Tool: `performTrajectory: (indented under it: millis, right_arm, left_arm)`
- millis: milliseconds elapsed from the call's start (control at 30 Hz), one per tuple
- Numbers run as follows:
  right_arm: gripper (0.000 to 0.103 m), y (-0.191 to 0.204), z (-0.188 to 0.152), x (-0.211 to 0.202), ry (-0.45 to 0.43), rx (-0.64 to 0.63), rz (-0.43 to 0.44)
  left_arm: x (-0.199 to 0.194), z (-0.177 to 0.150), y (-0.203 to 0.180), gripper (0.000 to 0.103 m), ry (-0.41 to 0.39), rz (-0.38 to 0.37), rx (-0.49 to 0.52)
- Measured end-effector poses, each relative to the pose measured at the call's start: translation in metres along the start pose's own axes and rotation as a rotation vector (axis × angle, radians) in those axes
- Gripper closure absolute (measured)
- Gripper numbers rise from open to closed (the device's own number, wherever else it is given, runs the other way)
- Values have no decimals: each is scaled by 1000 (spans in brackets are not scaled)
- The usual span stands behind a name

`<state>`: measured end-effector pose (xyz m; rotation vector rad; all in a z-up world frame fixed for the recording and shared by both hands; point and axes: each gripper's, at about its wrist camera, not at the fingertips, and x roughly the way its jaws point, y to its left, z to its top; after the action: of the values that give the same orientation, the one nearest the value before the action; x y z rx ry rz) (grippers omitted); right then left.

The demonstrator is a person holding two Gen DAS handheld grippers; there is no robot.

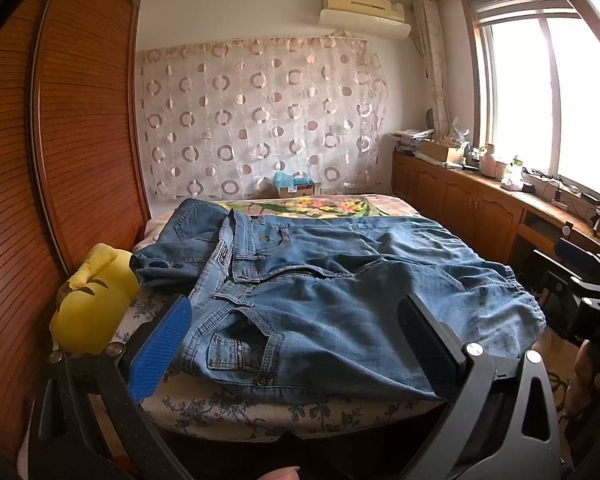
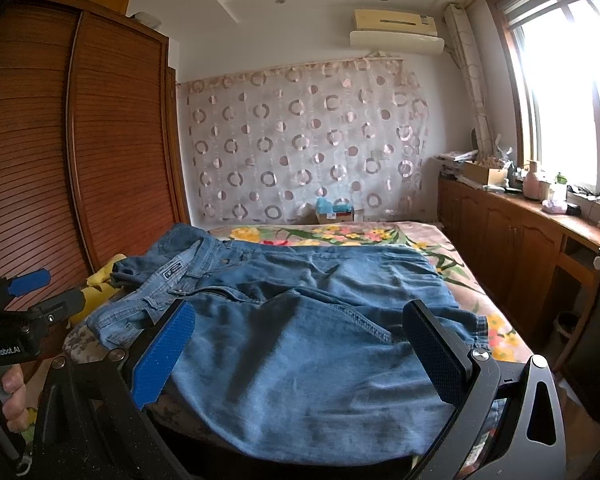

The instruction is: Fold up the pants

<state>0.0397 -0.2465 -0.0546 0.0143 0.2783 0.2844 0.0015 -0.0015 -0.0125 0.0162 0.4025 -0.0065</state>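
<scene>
Blue jeans [image 1: 320,280] lie spread across the bed, waistband to the left, legs running right; they also show in the right wrist view [image 2: 300,340]. One part is bunched at the far left by the waistband. My left gripper [image 1: 296,332] is open and empty, hovering over the near pocket area by the waistband. My right gripper [image 2: 300,344] is open and empty, above the near leg. The left gripper also shows at the left edge of the right wrist view [image 2: 40,292], and the right gripper at the right edge of the left wrist view [image 1: 580,272].
The bed [image 1: 260,408] has a floral cover. A yellow plush toy [image 1: 96,312] lies at its left edge beside a wooden wardrobe [image 1: 60,140]. A small box [image 1: 296,188] sits at the bed's far end. A cluttered wooden cabinet [image 1: 480,200] runs under the window on the right.
</scene>
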Motion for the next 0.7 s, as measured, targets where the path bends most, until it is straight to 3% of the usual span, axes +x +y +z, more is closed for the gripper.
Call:
performTrajectory:
  millis: [700]
  right_arm:
    - [0,0,0,-2,-5,-1,-6]
  left_arm:
    - [1,0,0,0,2,1,0]
